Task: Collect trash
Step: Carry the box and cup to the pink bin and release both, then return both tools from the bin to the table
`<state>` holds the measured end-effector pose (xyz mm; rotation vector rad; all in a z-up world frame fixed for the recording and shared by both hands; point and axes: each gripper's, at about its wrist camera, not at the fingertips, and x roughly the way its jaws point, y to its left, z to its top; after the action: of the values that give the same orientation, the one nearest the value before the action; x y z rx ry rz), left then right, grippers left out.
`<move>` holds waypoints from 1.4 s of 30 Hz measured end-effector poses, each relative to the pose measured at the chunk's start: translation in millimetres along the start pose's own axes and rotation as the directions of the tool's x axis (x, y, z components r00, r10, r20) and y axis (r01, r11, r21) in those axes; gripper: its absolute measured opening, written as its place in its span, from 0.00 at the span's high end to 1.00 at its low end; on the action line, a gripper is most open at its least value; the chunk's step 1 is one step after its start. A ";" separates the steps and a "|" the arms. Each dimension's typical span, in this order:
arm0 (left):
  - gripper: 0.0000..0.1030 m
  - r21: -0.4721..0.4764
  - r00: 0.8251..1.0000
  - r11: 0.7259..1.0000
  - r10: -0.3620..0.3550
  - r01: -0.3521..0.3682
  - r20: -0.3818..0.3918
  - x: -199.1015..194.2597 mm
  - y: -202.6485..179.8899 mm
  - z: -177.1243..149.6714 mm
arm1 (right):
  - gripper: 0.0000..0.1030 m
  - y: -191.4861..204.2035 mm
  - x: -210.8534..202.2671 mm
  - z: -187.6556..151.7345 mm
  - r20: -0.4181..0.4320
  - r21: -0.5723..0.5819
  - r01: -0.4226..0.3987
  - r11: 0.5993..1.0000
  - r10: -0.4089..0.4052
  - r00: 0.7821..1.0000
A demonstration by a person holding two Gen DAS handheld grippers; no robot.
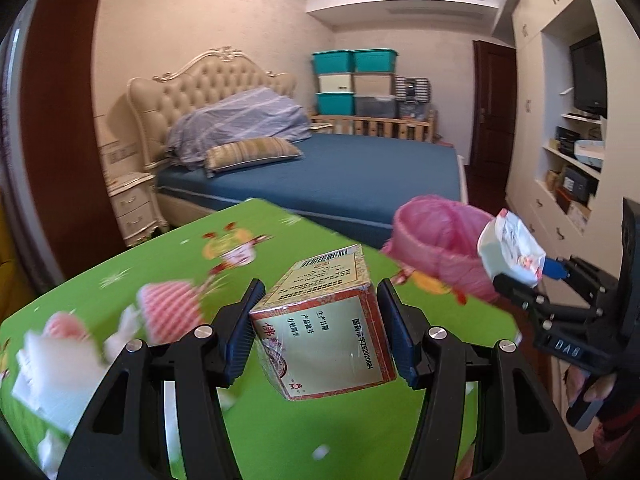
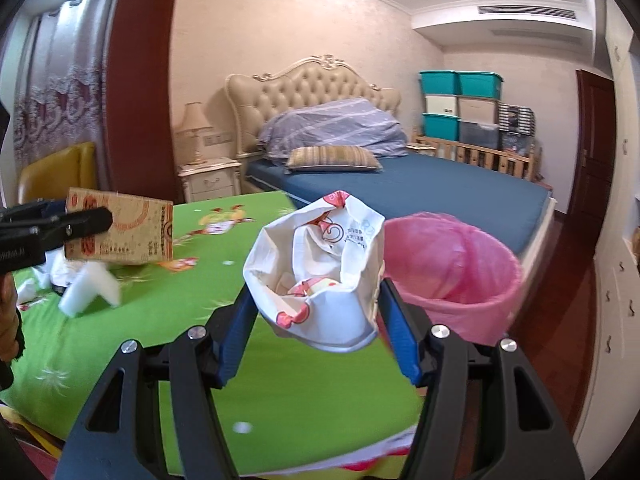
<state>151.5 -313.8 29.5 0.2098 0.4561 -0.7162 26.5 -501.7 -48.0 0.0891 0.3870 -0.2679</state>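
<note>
Both hands loaded, bin not yet reached

The left gripper (image 1: 320,324) has its fingers clamped on a box (image 1: 324,332) over the green bench (image 1: 120,280); the right gripper (image 2: 316,304) pinches a crumpled wrapper (image 2: 320,276) just short of the pink-lined bin (image 2: 452,272). The box sits skewed and could twist loose; the limp wrapper might catch the rim and fall outside. White scraps (image 2: 92,288) remain on the bench.

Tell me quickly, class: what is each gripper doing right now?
Left gripper: jaws closed on the printed cardboard box, held above the green table.
Right gripper: jaws closed on the crumpled white wrapper, near the pink-lined bin.
</note>
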 end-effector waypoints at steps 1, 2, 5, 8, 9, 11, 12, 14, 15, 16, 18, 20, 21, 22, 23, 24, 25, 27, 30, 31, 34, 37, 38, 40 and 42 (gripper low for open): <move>0.47 0.003 1.000 1.000 -0.008 0.008 0.002 5.4 -5.4 3.8 | 0.42 -6.9 0.3 -0.8 -0.001 0.001 0.010 1.000 -0.010 1.000; 0.47 0.004 1.000 1.000 -0.025 0.025 0.006 12.6 -12.4 10.0 | 0.42 -14.2 1.5 -0.7 -0.003 0.003 0.020 1.000 -0.020 1.000; 0.47 -0.001 0.997 0.997 -0.073 0.073 0.010 32.2 -30.5 27.1 | 0.42 -31.9 5.7 -1.0 -0.004 0.009 0.053 0.999 -0.053 0.999; 0.47 0.012 0.995 0.995 -0.100 0.100 0.018 48.8 -51.3 40.8 | 0.42 -50.4 13.5 0.2 -0.012 0.019 0.079 0.997 -0.079 0.997; 0.47 0.023 0.994 0.994 -0.111 0.111 0.019 57.0 -61.1 46.6 | 0.42 -55.5 16.3 0.7 -0.013 0.021 0.086 0.996 -0.086 0.996; 0.47 0.041 0.992 0.991 -0.127 0.126 0.018 69.8 -77.4 55.2 | 0.42 -69.1 24.7 3.4 -0.018 0.029 0.099 0.995 -0.099 0.995; 0.47 0.048 0.990 0.989 -0.139 0.138 0.016 77.4 -86.1 59.8 | 0.42 -74.1 28.1 3.9 -0.022 0.033 0.105 0.994 -0.104 0.994; 0.47 0.054 0.987 0.986 -0.160 0.159 0.004 94.8 -102.0 68.4 | 0.42 -88.4 37.3 3.2 -0.033 0.049 0.115 0.992 -0.114 0.993; 0.47 0.055 0.987 0.985 -0.162 0.162 -0.002 102.2 -107.8 71.9 | 0.41 -96.4 41.9 3.2 -0.033 0.058 0.115 0.992 -0.113 0.993; 0.47 0.055 0.986 0.985 -0.166 0.166 -0.009 112.2 -114.2 75.4 | 0.41 -102.4 46.1 3.7 -0.032 0.066 0.114 0.991 -0.112 0.993; 0.47 0.056 0.986 0.984 -0.167 0.168 -0.023 131.2 -123.2 81.8 | 0.41 -115.2 57.2 5.1 -0.043 0.074 0.121 0.990 -0.118 0.992; 0.47 0.037 0.983 0.983 -0.177 0.179 -0.051 156.4 -133.9 89.7 | 0.41 -125.0 66.2 5.0 -0.055 0.074 0.124 0.989 -0.120 0.991; 0.47 0.026 0.982 0.983 -0.181 0.183 -0.060 164.3 -135.7 92.1 | 0.41 -129.3 71.1 5.5 -0.061 0.072 0.127 0.989 -0.122 0.991; 0.47 0.010 0.980 0.982 -0.186 0.187 -0.070 174.9 -138.0 95.6 | 0.40 -131.9 76.8 6.0 -0.068 0.068 0.131 0.989 -0.127 0.990; 0.47 -0.005 0.978 0.981 -0.192 0.192 -0.080 184.9 -139.8 99.0 | 0.40 -133.1 81.2 5.5 -0.074 0.065 0.135 0.989 -0.130 0.989; 0.47 -0.014 0.977 0.980 -0.197 0.197 -0.086 191.0 -140.2 101.8 | 0.40 -135.0 86.0 5.7 -0.081 0.061 0.135 0.989 -0.130 0.988; 0.47 -0.026 0.974 0.979 -0.204 0.202 -0.097 200.0 -143.7 105.4 | 0.39 -136.2 91.3 6.2 -0.085 0.057 0.136 0.989 -0.131 0.988; 0.46 -0.048 0.967 0.974 -0.224 0.220 -0.119 216.7 -149.6 110.5 | 0.36 -137.5 100.9 6.7 -0.087 0.039 0.151 0.988 -0.147 0.985; 0.42 -0.036 0.970 0.980 -0.199 0.196 -0.136 233.3 -157.1 116.1 | 0.16 -141.7 107.2 4.9 -0.090 0.017 0.182 0.983 -0.179 0.980; 0.31 -0.033 0.975 0.984 -0.178 0.175 -0.133 236.0 -156.6 117.0 | 0.16 -142.6 104.7 3.9 -0.084 0.022 0.190 0.982 -0.187 0.979; 0.08 -0.011 0.991 0.994 -0.110 0.109 -0.075 221.3 -143.2 113.1 | 0.14 -144.1 86.1 2.3 -0.057 0.059 0.182 0.981 -0.179 0.982; 0.08 0.037 0.998 0.999 -0.034 0.036 -0.061 199.1 -124.1 101.9 | 0.11 -139.2 62.7 0.8 -0.029 0.067 0.192 0.979 -0.190 0.981; 0.07 0.064 0.998 0.998 0.000 0.004 -0.060 189.7 -116.8 96.1 | 0.11 -136.4 53.8 0.2 -0.021 0.076 0.182 0.980 -0.181 0.983; 0.07 0.105 0.997 0.993 0.058 -0.053 -0.047 170.5 -105.8 84.8 | 0.08 -127.1 39.9 -1.2 -0.010 0.094 0.171 0.981 -0.170 0.985; 0.07 0.131 0.994 0.987 0.101 -0.095 -0.036 146.7 -95.9 70.3 | 0.07 -117.7 27.1 -0.1 0.008 0.113 0.145 0.983 -0.147 0.989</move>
<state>207.2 -493.9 19.5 0.3674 0.4370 -0.6462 18.2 -621.2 -62.6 0.1696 0.3629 -0.4354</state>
